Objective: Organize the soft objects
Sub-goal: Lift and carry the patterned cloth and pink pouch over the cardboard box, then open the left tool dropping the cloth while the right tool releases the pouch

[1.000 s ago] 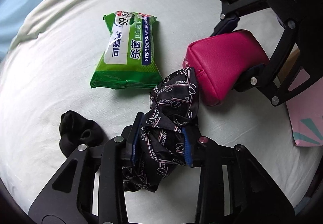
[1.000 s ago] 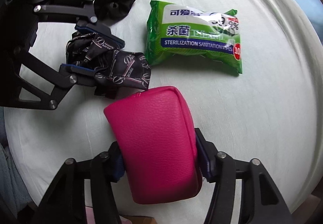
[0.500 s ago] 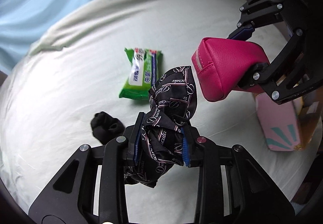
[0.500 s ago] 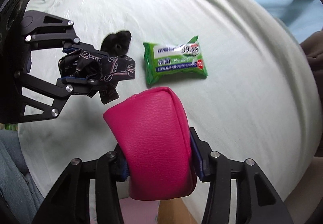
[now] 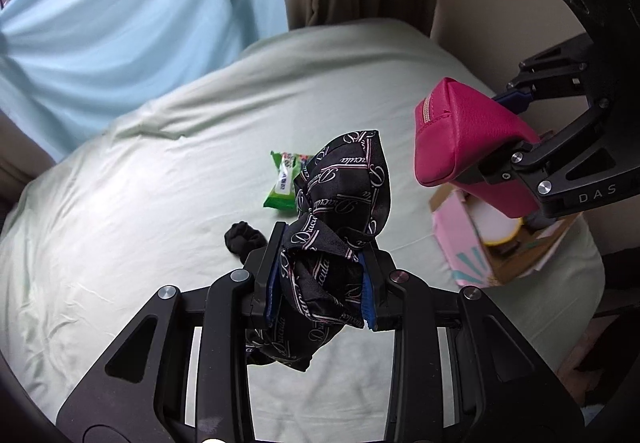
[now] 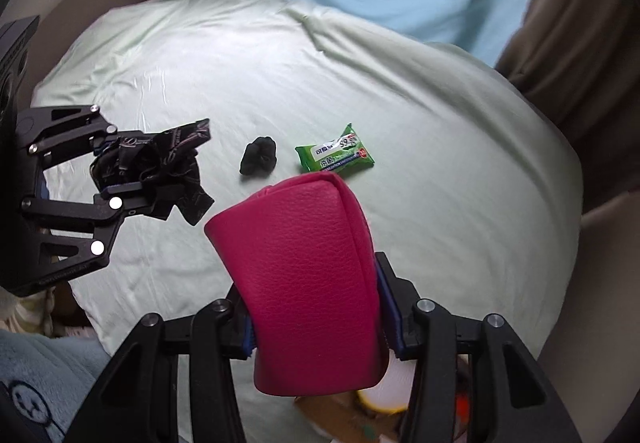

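Left gripper (image 5: pixel 320 285) clamped scarf (image 5: pixel 340 215); right gripper (image 6: pixel 316 317) clamped pouch (image 6: pixel 308 283); both above bed (image 6: pixel 420 131).

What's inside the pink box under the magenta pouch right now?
Left wrist view: the open pink box holds a round white item with a yellow rim and something dark beside it. The magenta pouch and right tool cover the rest.

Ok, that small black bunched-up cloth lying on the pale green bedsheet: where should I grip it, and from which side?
Grip the small black bunched cloth across its raised middle, coming straight down: it's a compact lump, apart from the green wipes packet.
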